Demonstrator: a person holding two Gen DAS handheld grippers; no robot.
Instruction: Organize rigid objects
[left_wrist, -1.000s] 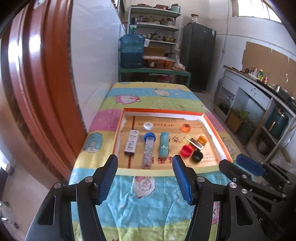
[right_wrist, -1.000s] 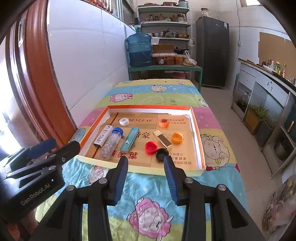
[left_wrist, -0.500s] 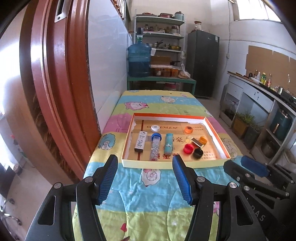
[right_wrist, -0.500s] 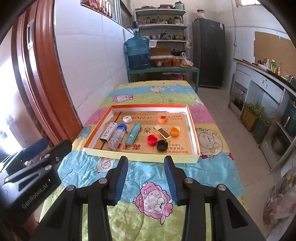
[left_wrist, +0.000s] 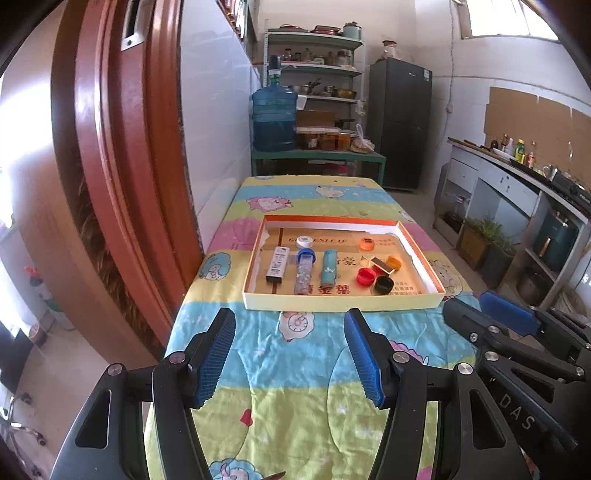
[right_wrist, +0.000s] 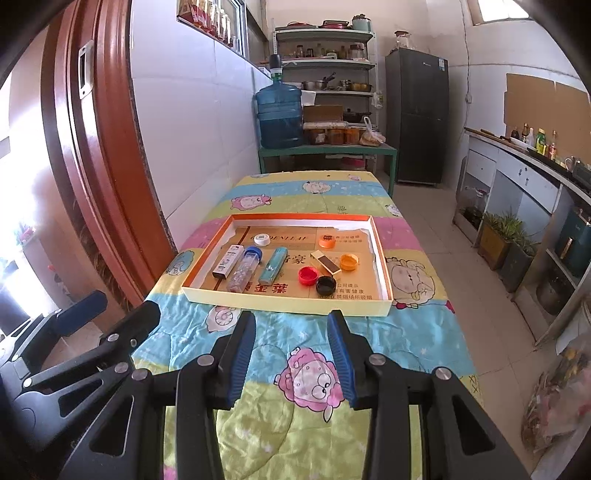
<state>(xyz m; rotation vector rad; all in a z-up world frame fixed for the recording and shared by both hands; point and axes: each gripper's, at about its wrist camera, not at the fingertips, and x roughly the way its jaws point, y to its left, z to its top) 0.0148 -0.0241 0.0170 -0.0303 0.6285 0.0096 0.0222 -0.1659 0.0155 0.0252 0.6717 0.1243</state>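
Note:
A shallow orange-rimmed cardboard tray (left_wrist: 255, 258) (right_wrist: 384, 273) lies on a cartoon-print quilt. In it lie a white box (left_wrist: 277, 264), a blue-capped clear tube (left_wrist: 303, 271), a teal tube (left_wrist: 328, 266), a white cap (left_wrist: 304, 242), orange caps (left_wrist: 366, 243) (left_wrist: 393, 263), a red cap (left_wrist: 364, 277), a black cap (left_wrist: 384, 284) and a matchbox (left_wrist: 380, 265). My left gripper (left_wrist: 290, 325) is open and empty, well short of the tray. My right gripper (right_wrist: 291, 325) is open and empty, just short of the tray's near wall.
A red-brown door frame (left_wrist: 122, 184) stands close on the left. A green table with a blue water jug (left_wrist: 274, 120), shelves and a dark fridge (left_wrist: 400, 125) stand behind the bed. Counters and plants (right_wrist: 506, 236) line the right wall.
Both grippers have pulled back and up from the tray, which now looks smaller and farther. Both stay open and empty. Objects in the tray have not moved.

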